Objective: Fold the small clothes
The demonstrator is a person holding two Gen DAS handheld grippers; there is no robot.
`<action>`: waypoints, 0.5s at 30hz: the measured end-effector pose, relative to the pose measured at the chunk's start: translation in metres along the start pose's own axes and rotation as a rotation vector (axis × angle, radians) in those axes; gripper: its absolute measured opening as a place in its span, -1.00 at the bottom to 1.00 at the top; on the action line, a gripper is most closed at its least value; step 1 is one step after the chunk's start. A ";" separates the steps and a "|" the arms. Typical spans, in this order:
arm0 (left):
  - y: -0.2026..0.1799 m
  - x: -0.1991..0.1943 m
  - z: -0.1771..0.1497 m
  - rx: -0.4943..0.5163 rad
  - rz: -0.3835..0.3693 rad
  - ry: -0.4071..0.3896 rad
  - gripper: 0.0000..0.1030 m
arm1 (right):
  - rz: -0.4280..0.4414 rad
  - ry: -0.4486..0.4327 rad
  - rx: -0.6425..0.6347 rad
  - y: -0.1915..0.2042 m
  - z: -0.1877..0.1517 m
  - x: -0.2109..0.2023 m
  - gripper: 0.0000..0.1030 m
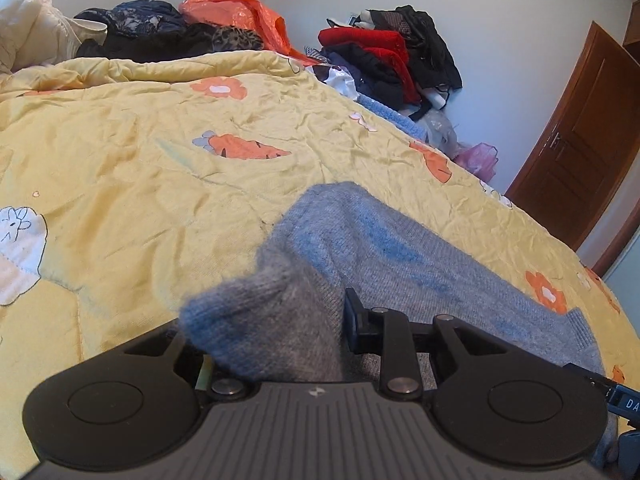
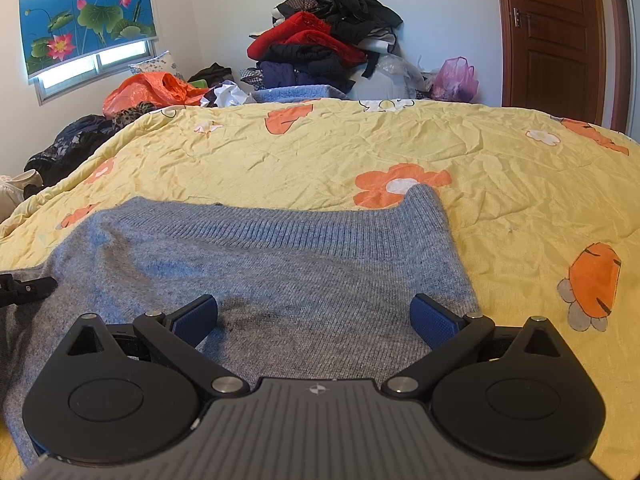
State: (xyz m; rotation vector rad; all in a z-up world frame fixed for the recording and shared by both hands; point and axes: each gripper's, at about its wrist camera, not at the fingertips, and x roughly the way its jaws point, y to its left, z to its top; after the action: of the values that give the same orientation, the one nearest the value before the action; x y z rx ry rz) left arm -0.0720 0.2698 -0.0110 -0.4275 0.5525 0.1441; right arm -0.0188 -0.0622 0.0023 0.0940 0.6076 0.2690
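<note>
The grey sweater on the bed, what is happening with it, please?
A person holding two sets of tongs is folding a grey sweater spread on a yellow quilt. The left tongs have pinched up a bunch of the knit near the camera. The right tongs are wide open and hover over the sweater, gripping nothing. Piles of other clothes lie beyond the bed.

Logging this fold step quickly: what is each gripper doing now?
Left gripper: shut on the grey sweater.
Right gripper: open, above the sweater, holding nothing.
</note>
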 end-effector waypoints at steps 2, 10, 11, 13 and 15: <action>0.000 0.000 0.000 0.000 0.000 0.000 -0.48 | 0.000 0.000 0.000 0.000 0.000 0.000 1.00; 0.000 0.000 0.000 -0.002 -0.001 0.000 -0.48 | 0.001 0.000 0.001 0.000 0.000 0.000 1.00; 0.001 0.000 0.000 -0.001 -0.001 -0.001 -0.48 | 0.001 0.000 0.001 0.000 0.000 0.000 1.00; 0.000 0.000 0.000 -0.002 -0.001 -0.001 -0.48 | 0.001 0.000 0.001 0.000 0.000 0.000 1.00; 0.001 0.000 0.000 -0.002 -0.002 0.000 -0.48 | 0.001 -0.001 0.001 0.000 0.000 0.000 1.00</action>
State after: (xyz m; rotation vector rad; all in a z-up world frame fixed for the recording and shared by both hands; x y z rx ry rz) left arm -0.0721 0.2703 -0.0115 -0.4296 0.5516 0.1430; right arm -0.0188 -0.0623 0.0023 0.0955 0.6072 0.2697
